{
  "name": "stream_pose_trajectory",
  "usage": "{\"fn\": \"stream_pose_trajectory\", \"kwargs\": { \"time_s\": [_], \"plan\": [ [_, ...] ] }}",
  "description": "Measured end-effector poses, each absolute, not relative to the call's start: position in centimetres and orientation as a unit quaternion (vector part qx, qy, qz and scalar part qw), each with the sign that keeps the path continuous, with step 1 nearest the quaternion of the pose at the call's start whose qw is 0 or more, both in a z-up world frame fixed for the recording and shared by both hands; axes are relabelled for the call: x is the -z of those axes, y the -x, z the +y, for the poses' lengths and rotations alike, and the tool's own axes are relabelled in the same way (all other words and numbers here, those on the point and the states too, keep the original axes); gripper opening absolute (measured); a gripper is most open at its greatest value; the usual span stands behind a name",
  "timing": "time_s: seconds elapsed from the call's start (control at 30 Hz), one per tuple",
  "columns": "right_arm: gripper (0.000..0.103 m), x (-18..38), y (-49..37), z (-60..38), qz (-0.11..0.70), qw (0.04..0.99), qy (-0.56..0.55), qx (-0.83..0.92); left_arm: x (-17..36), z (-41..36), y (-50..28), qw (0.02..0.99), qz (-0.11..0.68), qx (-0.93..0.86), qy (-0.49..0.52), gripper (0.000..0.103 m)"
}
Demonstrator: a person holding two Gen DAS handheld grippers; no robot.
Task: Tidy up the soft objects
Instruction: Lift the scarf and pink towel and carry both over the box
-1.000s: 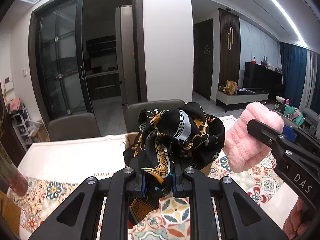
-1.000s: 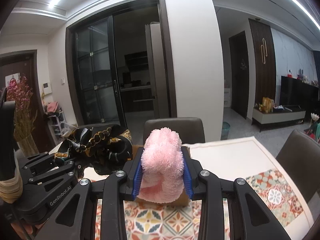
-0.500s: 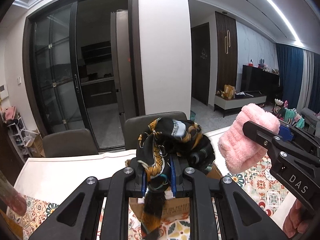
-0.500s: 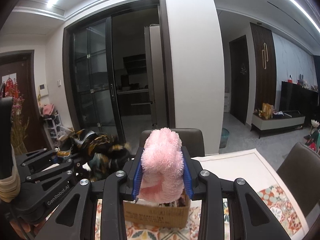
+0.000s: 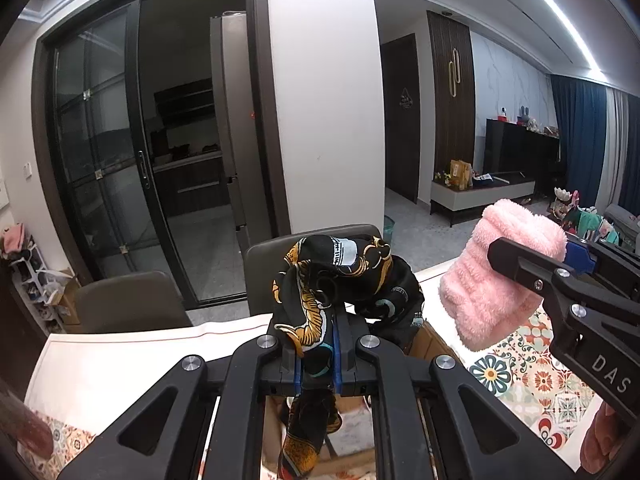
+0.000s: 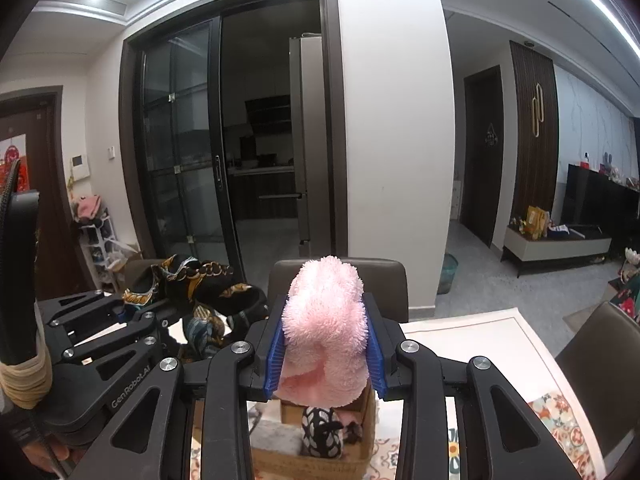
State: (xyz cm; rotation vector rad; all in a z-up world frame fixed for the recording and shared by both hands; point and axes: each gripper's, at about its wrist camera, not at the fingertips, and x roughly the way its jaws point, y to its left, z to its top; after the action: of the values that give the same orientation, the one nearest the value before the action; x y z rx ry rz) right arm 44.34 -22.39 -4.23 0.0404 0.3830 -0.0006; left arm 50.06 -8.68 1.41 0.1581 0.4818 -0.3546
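My left gripper [image 5: 316,354] is shut on a black and gold patterned scarf [image 5: 344,280], held in the air above a cardboard box [image 5: 352,436]. The scarf also shows at the left of the right wrist view [image 6: 200,284]. My right gripper [image 6: 325,354] is shut on a fluffy pink towel [image 6: 326,320], held above the same box [image 6: 320,440]. The pink towel shows at the right of the left wrist view [image 5: 500,276]. Inside the box lie a black and white patterned cloth [image 6: 322,428] and other soft items.
The box stands on a table with a floral patterned cloth [image 5: 532,380]. Brown chairs [image 5: 124,304] stand along the far side, one behind the box [image 6: 384,284]. Another chair [image 6: 604,344] is at the right. Glass sliding doors [image 6: 180,152] lie beyond.
Both grippers have risen with their cloths. The views now look further over the table, and the box sits lower in both views.
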Motion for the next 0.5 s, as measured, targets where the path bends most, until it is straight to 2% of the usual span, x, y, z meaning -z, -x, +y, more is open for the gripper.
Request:
{"fn": "stream_pose_trajectory", "kwargs": {
  "time_s": [0.5],
  "plan": [
    [0.036,6.6,-48.0,-22.4,0.219,0.976,-0.015,-0.005,1.6,-10.6,-54.9,0.943,0.256,0.195,-0.089,0.012]
  ]
}}
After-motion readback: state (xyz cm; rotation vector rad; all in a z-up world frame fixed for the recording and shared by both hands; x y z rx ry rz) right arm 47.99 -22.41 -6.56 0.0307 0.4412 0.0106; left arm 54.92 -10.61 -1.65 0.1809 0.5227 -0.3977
